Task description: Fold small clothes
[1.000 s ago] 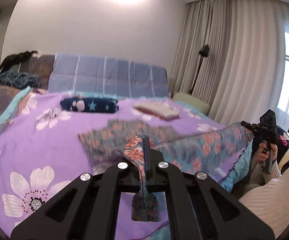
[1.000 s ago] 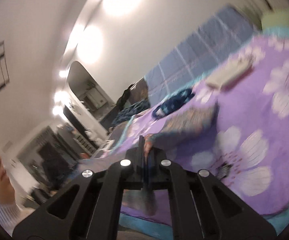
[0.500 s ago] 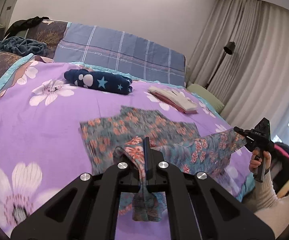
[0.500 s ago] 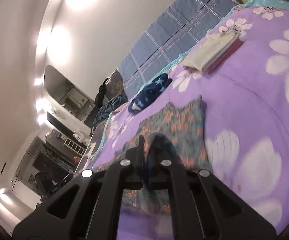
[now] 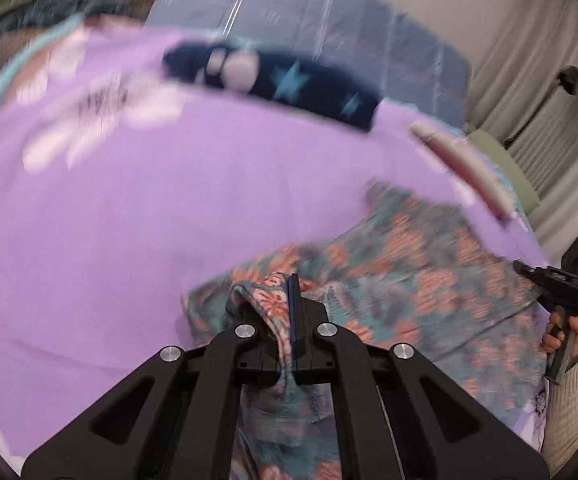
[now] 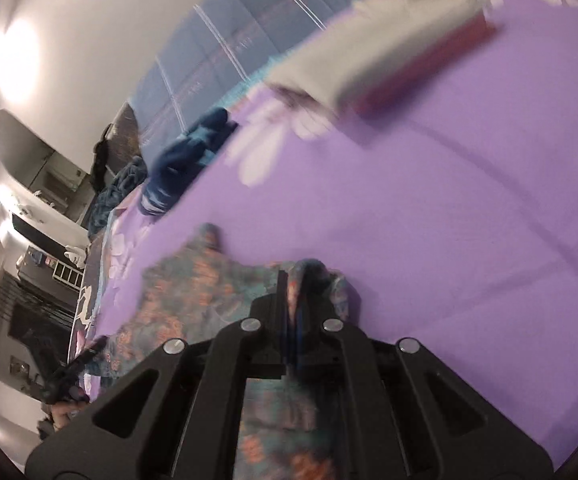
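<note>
A teal garment with orange flowers lies spread on the purple flowered bedspread. My left gripper is shut on one corner of it, the cloth bunched between the fingers. My right gripper is shut on another corner of the same garment. The right gripper also shows at the right edge of the left wrist view, held in a hand. Both views are blurred by motion.
A folded navy garment with stars and a folded beige and pink pile lie farther up the bed. A blue plaid pillow lies at the head of the bed. Curtains and a floor lamp are at the right.
Both grippers have moved forward and down toward the bed, still holding the floral garment's corners. The garment now lies closer and lower in both views.
</note>
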Demonstrator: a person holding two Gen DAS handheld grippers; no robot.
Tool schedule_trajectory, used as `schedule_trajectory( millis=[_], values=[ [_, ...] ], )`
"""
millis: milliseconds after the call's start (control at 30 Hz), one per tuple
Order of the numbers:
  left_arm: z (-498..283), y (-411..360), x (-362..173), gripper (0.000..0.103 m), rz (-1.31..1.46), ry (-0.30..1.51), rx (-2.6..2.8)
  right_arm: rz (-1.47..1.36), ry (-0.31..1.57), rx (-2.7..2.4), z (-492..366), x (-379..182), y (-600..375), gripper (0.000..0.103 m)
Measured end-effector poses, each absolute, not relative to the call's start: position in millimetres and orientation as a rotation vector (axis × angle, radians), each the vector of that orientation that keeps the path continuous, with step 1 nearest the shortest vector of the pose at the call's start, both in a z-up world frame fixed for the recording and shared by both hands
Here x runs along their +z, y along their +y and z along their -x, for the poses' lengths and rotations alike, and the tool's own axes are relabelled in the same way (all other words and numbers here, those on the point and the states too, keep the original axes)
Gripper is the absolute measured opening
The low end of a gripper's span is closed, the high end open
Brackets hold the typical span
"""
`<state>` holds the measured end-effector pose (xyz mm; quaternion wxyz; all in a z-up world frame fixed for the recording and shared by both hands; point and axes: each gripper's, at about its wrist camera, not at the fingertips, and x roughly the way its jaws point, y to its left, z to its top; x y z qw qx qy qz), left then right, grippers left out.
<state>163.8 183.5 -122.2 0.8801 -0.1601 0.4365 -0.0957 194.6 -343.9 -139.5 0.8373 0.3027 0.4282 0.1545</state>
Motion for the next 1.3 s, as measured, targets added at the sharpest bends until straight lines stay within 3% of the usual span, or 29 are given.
schedule_trajectory(
  millis=[100, 333, 433, 533, 667, 933, 1000, 1067, 1200, 1233, 1300],
  values=[
    [-158.9, 192.7, -124.3, 0.004, 0.386, 0.877, -0.234, -0.644, 0.903, 0.365, -192.2, -137.1, -348.5, 0.003],
    [-133.1, 190.3, -100.9, 0.016, 0.320, 0.843, -0.247, -0.523, 0.898, 0.413, -164.9, -110.9, -347.5, 0.018],
    [-117.0, 190.8, -94.7, 0.016, 0.304, 0.835, -0.251, -0.476, 0.906, 0.418, -148.6, -106.9, -347.8, 0.018],
    [-104.7, 190.7, -95.0, 0.016, 0.276, 0.848, -0.236, -0.420, 0.906, 0.395, -140.2, -103.2, -343.0, 0.008],
    [-104.9, 191.6, -94.2, 0.007, 0.302, 0.855, -0.271, -0.485, 0.887, 0.454, -144.8, -95.7, -342.3, 0.006],
    [-194.1, 218.9, -77.1, 0.006, 0.479, 0.808, -0.155, -0.658, 0.875, 0.350, -234.5, -87.2, -351.5, 0.008],
    [-212.9, 223.6, -92.6, 0.009, 0.528, 0.864, -0.116, -0.734, 0.941, 0.225, -251.7, -108.3, -361.5, 0.019],
    [-216.3, 227.0, -101.5, 0.031, 0.522, 0.883, -0.030, -0.746, 0.961, 0.248, -252.4, -116.4, -363.6, 0.026],
    [-207.3, 229.2, -102.0, 0.043, 0.493, 0.855, -0.066, -0.608, 0.916, 0.292, -243.1, -111.6, -359.9, 0.040],
    [-207.8, 227.8, -102.3, 0.051, 0.474, 0.861, -0.070, -0.581, 0.924, 0.308, -244.9, -111.2, -358.0, 0.042],
    [-214.0, 220.4, -104.5, 0.051, 0.434, 0.889, -0.108, -0.559, 0.942, 0.332, -250.4, -111.6, -351.8, 0.046]
  ],
)
